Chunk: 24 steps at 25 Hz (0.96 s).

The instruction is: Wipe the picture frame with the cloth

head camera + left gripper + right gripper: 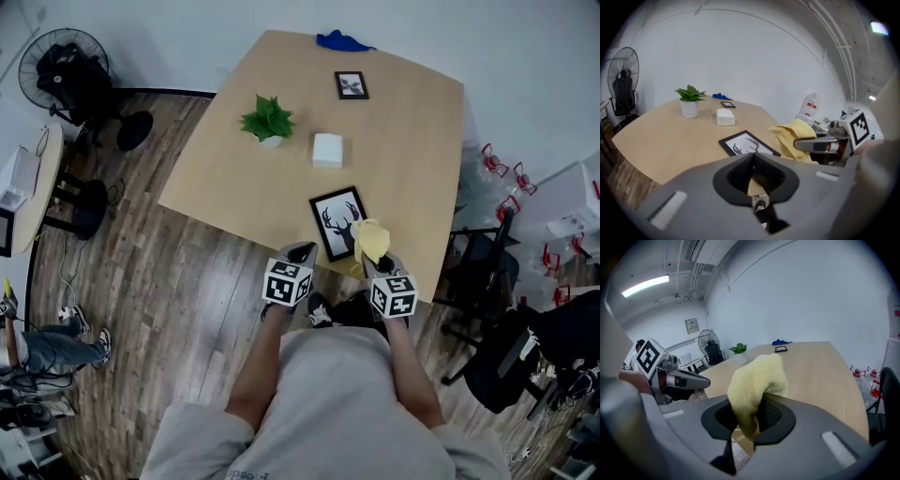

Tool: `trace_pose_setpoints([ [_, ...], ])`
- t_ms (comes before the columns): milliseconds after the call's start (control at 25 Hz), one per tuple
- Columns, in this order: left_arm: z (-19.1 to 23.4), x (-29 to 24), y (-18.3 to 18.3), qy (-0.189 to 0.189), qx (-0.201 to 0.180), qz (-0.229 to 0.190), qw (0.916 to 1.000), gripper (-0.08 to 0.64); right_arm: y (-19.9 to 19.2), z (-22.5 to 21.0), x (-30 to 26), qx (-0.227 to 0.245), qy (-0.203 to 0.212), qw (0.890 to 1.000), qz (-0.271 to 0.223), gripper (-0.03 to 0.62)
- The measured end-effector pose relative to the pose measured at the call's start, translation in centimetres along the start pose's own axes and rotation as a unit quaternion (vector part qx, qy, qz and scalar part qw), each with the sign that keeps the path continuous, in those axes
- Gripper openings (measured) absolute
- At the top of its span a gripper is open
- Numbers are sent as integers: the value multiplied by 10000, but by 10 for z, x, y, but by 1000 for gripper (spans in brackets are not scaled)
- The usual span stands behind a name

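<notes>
A black picture frame (338, 222) with a deer print lies flat near the table's front edge; the left gripper view shows this frame (747, 144) just ahead. My right gripper (380, 262) is shut on a yellow cloth (371, 241), which bunches up over the frame's right corner. In the right gripper view the cloth (757, 385) fills the jaws of that gripper (754, 413). My left gripper (302, 253) hovers at the table's edge left of the frame. Its jaws are shut with nothing between them (752, 159).
On the light wooden table (225, 169) stand a potted plant (268, 120) and a white box (327, 150). Farther back lie a small black frame (352, 85) and a blue cloth (343, 41). A fan (66, 70) stands on the left and dark chairs (487, 272) on the right.
</notes>
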<state>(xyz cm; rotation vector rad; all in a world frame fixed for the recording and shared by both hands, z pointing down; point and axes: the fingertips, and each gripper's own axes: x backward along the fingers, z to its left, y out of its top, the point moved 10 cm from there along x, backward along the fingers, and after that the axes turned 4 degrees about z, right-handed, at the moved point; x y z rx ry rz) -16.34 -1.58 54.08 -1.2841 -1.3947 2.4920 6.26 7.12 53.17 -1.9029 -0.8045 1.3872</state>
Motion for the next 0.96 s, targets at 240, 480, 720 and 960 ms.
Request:
trace_pose_setpoints([
  [240,-1,-4,0,-52,-40,36,10000,52,-3,-1,0,-45,-12,10000,10,50],
  [480,-3,-5,1,-51,-34,30,10000,52,-4,-4,4,-64,-21,10000,-36,51],
  [720,-4,-5,1,-46,-37,20,10000,52,-5,-6,7,-90,-33,9999,-52,50],
  [960,-3,-4,0,-31,-34,-2,10000,52,-6,-4,8,-46,-8,10000,-71,50],
])
